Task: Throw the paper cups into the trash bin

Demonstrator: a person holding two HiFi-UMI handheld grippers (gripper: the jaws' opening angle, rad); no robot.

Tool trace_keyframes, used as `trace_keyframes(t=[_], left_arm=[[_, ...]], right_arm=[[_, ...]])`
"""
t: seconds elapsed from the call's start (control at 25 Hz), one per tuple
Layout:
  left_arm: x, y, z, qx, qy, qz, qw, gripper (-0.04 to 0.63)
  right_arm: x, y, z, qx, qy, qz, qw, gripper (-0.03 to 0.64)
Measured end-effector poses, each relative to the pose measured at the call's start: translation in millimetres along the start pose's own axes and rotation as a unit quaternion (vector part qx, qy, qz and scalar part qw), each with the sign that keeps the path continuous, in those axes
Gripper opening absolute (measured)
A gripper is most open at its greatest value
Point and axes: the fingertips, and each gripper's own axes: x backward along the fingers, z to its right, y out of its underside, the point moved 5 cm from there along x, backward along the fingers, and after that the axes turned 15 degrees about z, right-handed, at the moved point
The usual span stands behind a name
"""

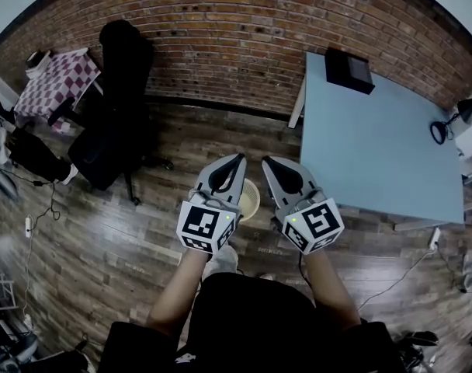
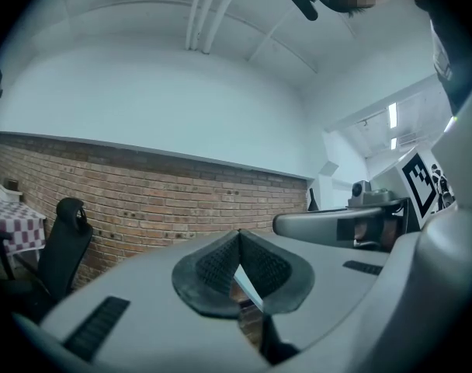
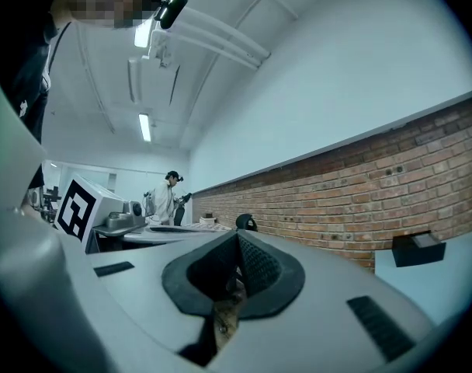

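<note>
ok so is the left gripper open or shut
Shut: the left gripper has its jaws meeting at the tips, with nothing held between them.

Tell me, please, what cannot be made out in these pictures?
Paper cups: seen in no view.
Pale round bin, head view: mostly hidden by the left claw and the right claw; its inside does not show.
Black box on the blue table, head view: too small to identify.
</note>
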Motion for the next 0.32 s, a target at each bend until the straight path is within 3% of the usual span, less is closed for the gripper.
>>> trace_keyframes(t=[0.32], left_arm=[[34.7,-7.5,52.8,-0.006,-0.009,0.000,0.9999,0.009]], right_arm=[[55.0,-15.4,-19.1,-0.001,-0.010,0.006,1.000,0.005]])
